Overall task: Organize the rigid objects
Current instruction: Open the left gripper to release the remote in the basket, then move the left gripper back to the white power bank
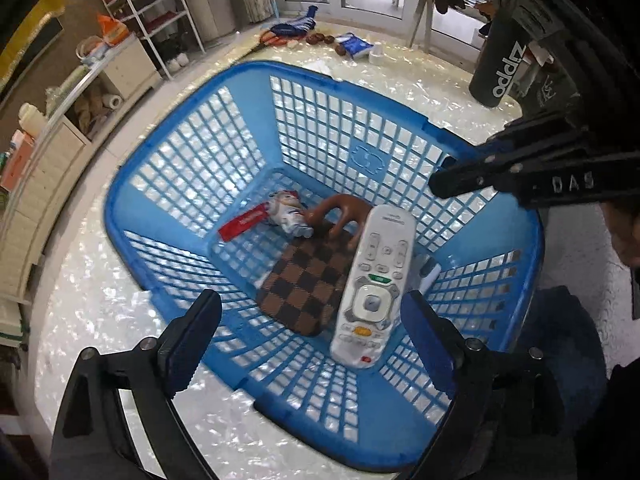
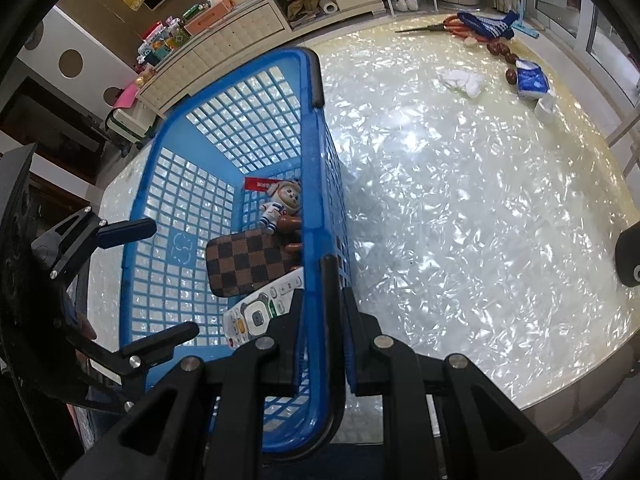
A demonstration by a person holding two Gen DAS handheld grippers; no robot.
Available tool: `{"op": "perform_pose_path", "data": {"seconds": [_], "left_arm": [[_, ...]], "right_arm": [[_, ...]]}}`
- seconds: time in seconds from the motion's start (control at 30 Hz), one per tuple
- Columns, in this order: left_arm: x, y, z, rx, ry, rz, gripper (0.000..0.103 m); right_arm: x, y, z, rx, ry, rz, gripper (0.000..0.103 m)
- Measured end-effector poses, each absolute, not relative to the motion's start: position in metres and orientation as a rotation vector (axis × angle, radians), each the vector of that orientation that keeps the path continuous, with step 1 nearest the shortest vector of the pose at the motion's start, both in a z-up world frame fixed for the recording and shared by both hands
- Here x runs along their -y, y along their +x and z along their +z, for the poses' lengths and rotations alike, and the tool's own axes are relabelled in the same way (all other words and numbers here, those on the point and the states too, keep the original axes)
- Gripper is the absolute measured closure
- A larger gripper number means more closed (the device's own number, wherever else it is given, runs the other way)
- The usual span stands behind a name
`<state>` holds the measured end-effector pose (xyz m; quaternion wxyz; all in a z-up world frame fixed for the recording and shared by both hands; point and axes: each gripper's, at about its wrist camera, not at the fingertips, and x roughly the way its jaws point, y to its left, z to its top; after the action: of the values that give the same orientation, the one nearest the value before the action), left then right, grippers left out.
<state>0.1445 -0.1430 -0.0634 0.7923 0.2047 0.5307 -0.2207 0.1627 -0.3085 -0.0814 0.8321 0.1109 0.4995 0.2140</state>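
Left gripper (image 1: 310, 334) jaws wide, nothing gripped; white plastic remote control (image 1: 374, 284) lies between them at 6 o'clock in blue plastic lattice basket (image 1: 280, 68), overlapping brown checkered pouch (image 1: 304, 284). Right gripper (image 2: 320, 320) pinches basket rim; slip there risks tipping the basket.

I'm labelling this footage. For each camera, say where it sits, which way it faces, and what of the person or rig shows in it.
Left wrist: above the blue basket, looking steeply down into it; the open left gripper frames the white remote, and the right gripper shows at right.
Right wrist: at the basket's rim, angled down across the table; the right gripper clamps the rim, and the left gripper shows at left.
Shared: basket, remote, checkered pouch, astronaut figure.
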Motion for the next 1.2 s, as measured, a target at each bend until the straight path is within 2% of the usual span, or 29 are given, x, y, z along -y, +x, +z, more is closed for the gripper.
{"op": "perform_pose_path", "data": {"seconds": [0.33, 0.6, 0.77, 1.2], "left_arm": [[0.104, 0.14, -0.032, -1.108, 0.39, -0.373, 0.01], [0.039, 0.143, -0.016, -1.105, 0.233, -0.234, 0.01], [-0.014, 0.148, -0.029, -1.164, 0.127, -0.101, 0.006], [-0.118, 0.164, -0.098, -1.307, -0.159, 0.158, 0.005]], "right_arm": [[0.31, 0.159, -0.071, -1.037, 0.22, 0.439, 0.088], [0.307, 0.16, -0.072, -1.041, 0.193, 0.427, 0.088], [0.304, 0.161, -0.077, -1.052, 0.177, 0.425, 0.088], [0.295, 0.164, -0.092, -1.084, 0.145, 0.43, 0.088]]}}
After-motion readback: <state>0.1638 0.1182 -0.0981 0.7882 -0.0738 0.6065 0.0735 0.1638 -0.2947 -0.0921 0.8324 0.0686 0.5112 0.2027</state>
